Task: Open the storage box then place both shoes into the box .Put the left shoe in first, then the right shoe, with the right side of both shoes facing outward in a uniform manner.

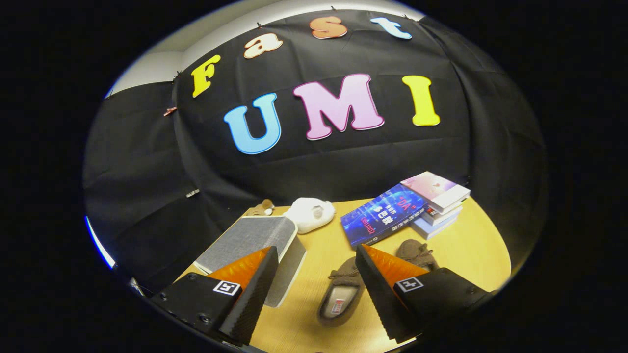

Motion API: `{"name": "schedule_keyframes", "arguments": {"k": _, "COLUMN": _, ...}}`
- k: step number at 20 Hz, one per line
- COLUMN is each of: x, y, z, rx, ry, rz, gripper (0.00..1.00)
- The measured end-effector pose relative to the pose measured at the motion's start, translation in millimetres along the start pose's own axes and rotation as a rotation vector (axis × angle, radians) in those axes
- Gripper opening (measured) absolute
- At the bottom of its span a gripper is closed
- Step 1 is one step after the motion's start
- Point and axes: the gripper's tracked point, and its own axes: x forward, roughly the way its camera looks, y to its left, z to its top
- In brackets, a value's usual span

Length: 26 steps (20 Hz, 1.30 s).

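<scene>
A grey fabric storage box (255,240) with its lid closed sits on the wooden table (471,245), partly behind my left finger. A brown slipper-like shoe (342,291) lies between my fingers, its opening facing me. The second brown shoe (417,254) lies just beyond my right finger, partly hidden by it. My gripper (316,264) hangs above the table, open, with nothing between its fingers.
A white plush toy (310,214) lies beyond the box, with a small brown toy (263,208) beside it at the table's far edge. A blue book (382,215) leans on a stack of books (439,203) at the far right.
</scene>
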Motion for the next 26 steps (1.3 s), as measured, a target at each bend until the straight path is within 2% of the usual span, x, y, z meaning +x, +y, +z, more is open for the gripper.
{"name": "schedule_keyframes", "arguments": {"k": 5, "x": 23, "y": 35, "z": -48, "rx": 0.086, "ry": 0.180, "rz": 0.193, "gripper": 0.98}}
{"name": "schedule_keyframes", "arguments": {"k": 11, "x": 51, "y": 79, "z": -86, "rx": 0.274, "ry": 0.326, "rz": 0.349, "gripper": 0.98}}
{"name": "schedule_keyframes", "arguments": {"k": 16, "x": 90, "y": 97, "z": -102, "rx": 0.485, "ry": 0.380, "rz": 0.422, "gripper": 0.98}}
{"name": "schedule_keyframes", "arguments": {"k": 19, "x": 113, "y": 92, "z": -115, "rx": 0.639, "ry": 0.411, "rz": 0.430, "gripper": 0.98}}
{"name": "schedule_keyframes", "arguments": {"k": 23, "x": 123, "y": 107, "z": -128, "rx": 0.868, "ry": 0.465, "rz": 0.498, "gripper": 0.96}}
{"name": "schedule_keyframes", "arguments": {"k": 25, "x": 123, "y": 115, "z": -133, "rx": 0.908, "ry": 0.491, "rz": 0.517, "gripper": 0.96}}
{"name": "schedule_keyframes", "arguments": {"k": 26, "x": 123, "y": 116, "z": -134, "rx": 0.915, "ry": 0.493, "rz": 0.523, "gripper": 0.89}}
